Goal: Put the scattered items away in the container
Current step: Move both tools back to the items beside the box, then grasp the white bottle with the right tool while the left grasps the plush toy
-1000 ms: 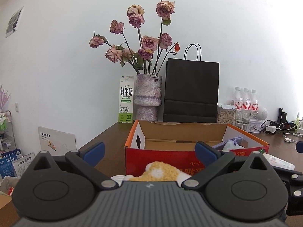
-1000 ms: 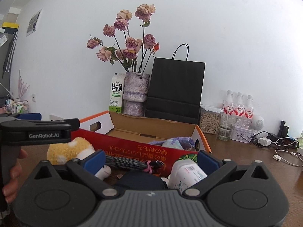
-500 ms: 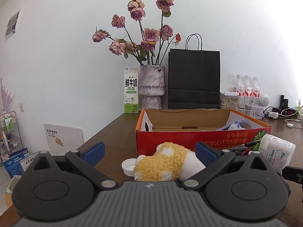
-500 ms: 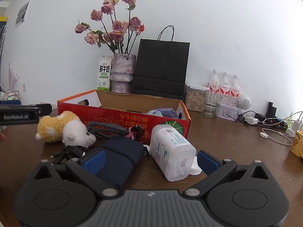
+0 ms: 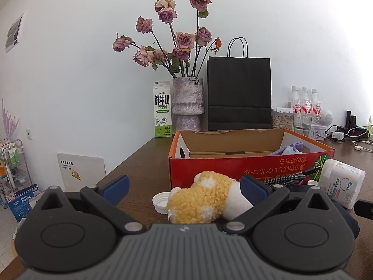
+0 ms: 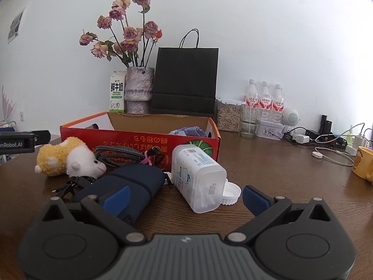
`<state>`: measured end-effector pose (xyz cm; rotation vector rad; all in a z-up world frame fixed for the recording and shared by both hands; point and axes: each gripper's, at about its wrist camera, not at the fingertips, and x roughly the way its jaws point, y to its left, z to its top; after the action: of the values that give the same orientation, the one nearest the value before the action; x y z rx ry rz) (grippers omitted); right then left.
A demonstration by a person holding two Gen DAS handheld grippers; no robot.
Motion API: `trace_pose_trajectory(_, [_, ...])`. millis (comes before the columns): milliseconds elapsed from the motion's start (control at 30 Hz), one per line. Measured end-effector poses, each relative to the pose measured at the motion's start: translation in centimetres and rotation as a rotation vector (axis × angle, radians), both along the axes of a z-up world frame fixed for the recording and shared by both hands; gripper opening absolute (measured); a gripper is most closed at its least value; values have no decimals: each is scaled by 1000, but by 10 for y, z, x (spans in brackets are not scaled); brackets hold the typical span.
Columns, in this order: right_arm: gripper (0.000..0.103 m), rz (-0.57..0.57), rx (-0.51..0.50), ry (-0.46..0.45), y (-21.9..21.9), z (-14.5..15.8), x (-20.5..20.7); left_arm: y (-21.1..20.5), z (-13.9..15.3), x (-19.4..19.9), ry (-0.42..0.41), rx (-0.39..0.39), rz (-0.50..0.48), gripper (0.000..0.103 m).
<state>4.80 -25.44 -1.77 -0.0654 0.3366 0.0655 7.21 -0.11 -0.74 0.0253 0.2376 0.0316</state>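
— Brown table [image 6: 268, 163], white wall behind. Where's the plush?

— I see the plush toy [image 5: 205, 200] lying just in front of the red box [image 5: 233, 168], between my left gripper [image 5: 184, 186] fingers, which are spread apart and not touching it.

— And the right?

— Right gripper [image 6: 184, 198] is spread too, holding nothing; the white jar [image 6: 198, 177] lies on its side ahead. Bare table runs to the right.

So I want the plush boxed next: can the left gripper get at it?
Probably yes. The left gripper is open with the plush lying right between its fingers on the table; only a white cap sits beside it.
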Motion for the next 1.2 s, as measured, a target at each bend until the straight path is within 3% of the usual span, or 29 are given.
trace_pose_trajectory(300, [103, -3, -56, -15, 10, -1, -3, 7, -16, -7, 80, -23, -22, 103])
trace_pose_trajectory(567, [103, 1, -70, -10, 12, -2, -3, 8, -12, -6, 66, -28, -24, 103])
trace_pose_trajectory(633, [103, 3, -70, -10, 12, -2, -3, 8, -10, -7, 25, -22, 4, 103])
trace_pose_trajectory(800, [103, 1, -66, -4, 12, -2, -1, 13, -12, 5, 101, -65, -28, 103])
trace_pose_trajectory(1200, [103, -1, -67, -5, 11, -2, -1, 12, -12, 2, 94, -68, -2, 103])
